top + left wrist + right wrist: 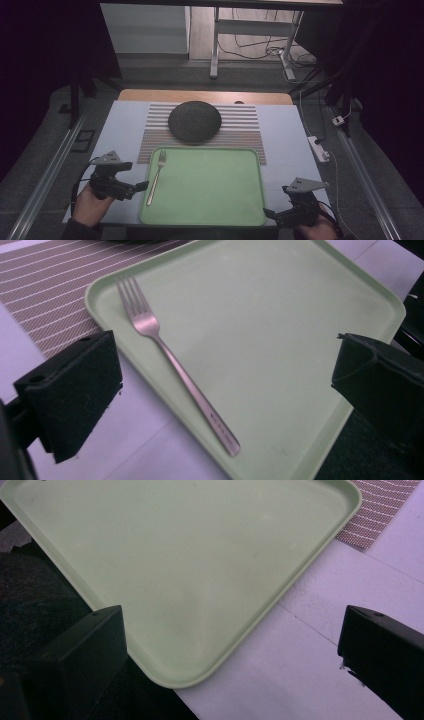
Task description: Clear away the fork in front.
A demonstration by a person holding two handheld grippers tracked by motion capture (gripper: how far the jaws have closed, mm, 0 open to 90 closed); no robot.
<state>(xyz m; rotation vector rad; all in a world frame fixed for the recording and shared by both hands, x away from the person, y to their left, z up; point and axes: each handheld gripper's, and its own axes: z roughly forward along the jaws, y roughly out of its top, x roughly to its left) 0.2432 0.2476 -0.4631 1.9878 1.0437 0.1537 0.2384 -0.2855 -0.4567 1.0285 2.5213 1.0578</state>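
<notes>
A plain silver metal fork (pixel 156 176) lies along the left side of a pale green, square plastic tray with rounded corners (pixel 220 210), tines pointing away from the person and handle running back toward the near left corner. The tray sits at the near edge of a light grey table top (pixel 287 130), overlapping a brown-and-white striped placemat (pixel 240 131) on which a dark grey round plate (pixel 195 120) rests, just beyond the tray's far rim.

The left gripper (pixel 141 186) hovers just off the tray's left edge, close to the fork's handle. In the left gripper view its jaws stand wide apart with nothing between them, and the fork (pixel 175 362) lies in the gap ahead, slanting across the tray's left portion (pixel 280 340). The right gripper (pixel 268 214) waits by the tray's near right corner; the right gripper view shows its jaws equally spread and empty, with the corner of the tray (pixel 200 570) and the bare table between them.

The work looks to be at its very start — an approach to the fork, with no grasp made yet. The left gripper seems the natural one to take it. The next move likely calls for lowering the jaws so they straddle the thin handle across its width, then closing firmly; the fork lies flat against the tray, so the jaw tips would need to come right down to the surface without pushing the tray — or letting the handle slip out sideways
</notes>
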